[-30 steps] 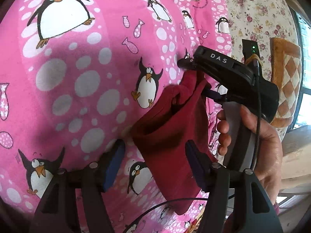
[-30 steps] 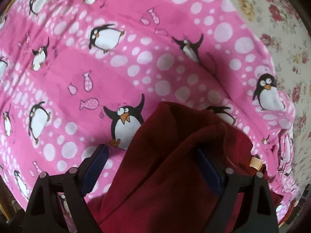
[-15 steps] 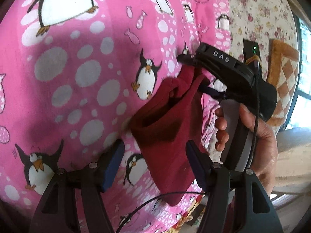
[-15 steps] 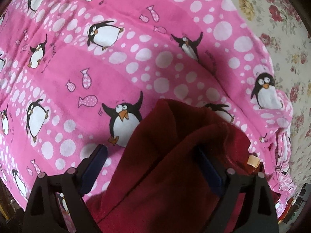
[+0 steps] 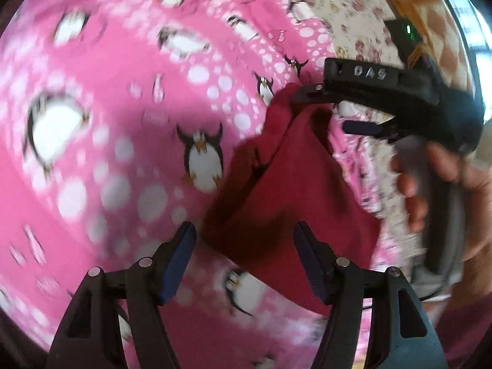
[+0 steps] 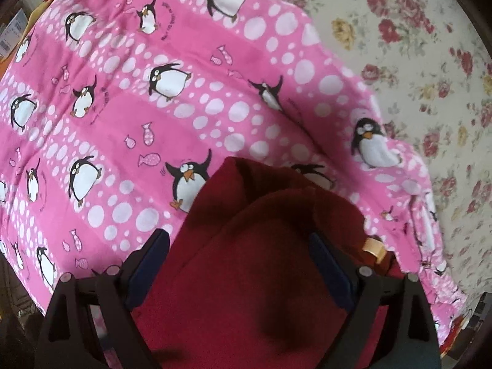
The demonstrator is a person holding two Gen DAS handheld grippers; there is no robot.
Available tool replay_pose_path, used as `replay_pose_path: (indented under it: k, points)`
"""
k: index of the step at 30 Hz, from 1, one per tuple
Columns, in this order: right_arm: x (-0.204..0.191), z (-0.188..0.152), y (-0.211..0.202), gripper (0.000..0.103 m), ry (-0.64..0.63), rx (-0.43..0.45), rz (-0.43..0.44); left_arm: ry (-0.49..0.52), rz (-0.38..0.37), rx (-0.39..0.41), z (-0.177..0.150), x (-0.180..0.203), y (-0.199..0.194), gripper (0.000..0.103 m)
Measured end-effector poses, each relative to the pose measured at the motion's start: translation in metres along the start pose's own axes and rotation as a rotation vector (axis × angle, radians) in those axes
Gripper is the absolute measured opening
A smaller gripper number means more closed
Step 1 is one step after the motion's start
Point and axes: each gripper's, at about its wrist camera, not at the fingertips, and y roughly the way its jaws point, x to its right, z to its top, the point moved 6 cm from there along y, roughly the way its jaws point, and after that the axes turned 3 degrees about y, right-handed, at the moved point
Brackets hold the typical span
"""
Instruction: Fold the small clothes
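The person has a small dark red garment [image 5: 295,190] lifted off the pink penguin blanket [image 5: 117,117], so to my eye this is the pick-up-and-straighten stage, with no fold laid yet. The right gripper [image 5: 332,113] hangs it from above by one bunched edge. In the left wrist view the cloth sits up against the upper finger, while the lower blue pad stands apart with a gap showing, so I can't tell whether it is pinched or only draped over that finger. In the right wrist view the cloth fills the space between the fingers [image 6: 147,264] and hides any contact, which leaves the same doubt. The left gripper [image 5: 246,261] has its jaws fairly wide and empty, the lower corner of the cloth hanging just ahead of them and touching neither pad. The next move, I'd judge, calls for the left gripper to catch that loose hanging corner or side hem, so the piece can be spread flat on the blanket. A pale tag [image 6: 373,247] shows at the garment's edge. Beyond the blanket lies a floral sheet [image 6: 415,46] and an orange checked cushion [image 5: 430,15]. Little blocks the way, though the cloth is doubled and bunched, so picking out a single layer may be fiddly.
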Motion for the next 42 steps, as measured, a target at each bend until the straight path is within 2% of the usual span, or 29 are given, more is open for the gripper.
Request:
replay_pose_path:
  k: [2,6,10,12,15,19,23,26,28,34,42]
  points:
    - [0.004,0.002,-0.004,0.094,0.021,-0.009,0.006,0.064,0.051,0.014,0.002,0.003,0.004,0.045]
    - [0.008,0.006,-0.012,0.094,0.037,-0.002,0.004,0.134,0.103,0.023,0.0,0.007,0.009,0.045]
    - [0.014,0.01,-0.014,0.094,0.023,-0.01,0.005,0.14,0.112,0.028,-0.001,0.008,0.011,0.045]
    - [0.013,0.01,-0.014,0.094,0.02,-0.012,0.01,0.115,0.101,0.034,-0.001,0.006,0.01,0.045]
    - [0.005,0.005,-0.006,0.094,0.041,-0.009,0.041,0.015,0.057,0.066,-0.003,-0.001,0.004,0.045]
    - [0.003,0.002,-0.008,0.094,0.101,0.006,0.128,-0.084,0.025,0.11,-0.003,-0.008,0.0,0.045]
    - [0.005,-0.006,-0.011,0.094,0.205,0.051,0.254,-0.206,-0.015,0.167,-0.004,-0.015,-0.005,0.045]
    - [0.009,-0.01,-0.013,0.094,0.304,0.077,0.346,-0.234,-0.016,0.185,-0.004,-0.015,-0.004,0.045]
    - [0.012,-0.013,-0.013,0.094,0.337,0.078,0.373,-0.245,-0.018,0.192,-0.005,-0.015,-0.003,0.045]
    - [0.018,-0.012,-0.017,0.094,0.32,0.072,0.351,-0.253,-0.016,0.193,-0.004,-0.015,0.0,0.045]
    - [0.025,-0.01,-0.002,0.094,0.429,0.082,0.378,-0.362,-0.062,0.221,-0.003,-0.025,-0.001,0.045]
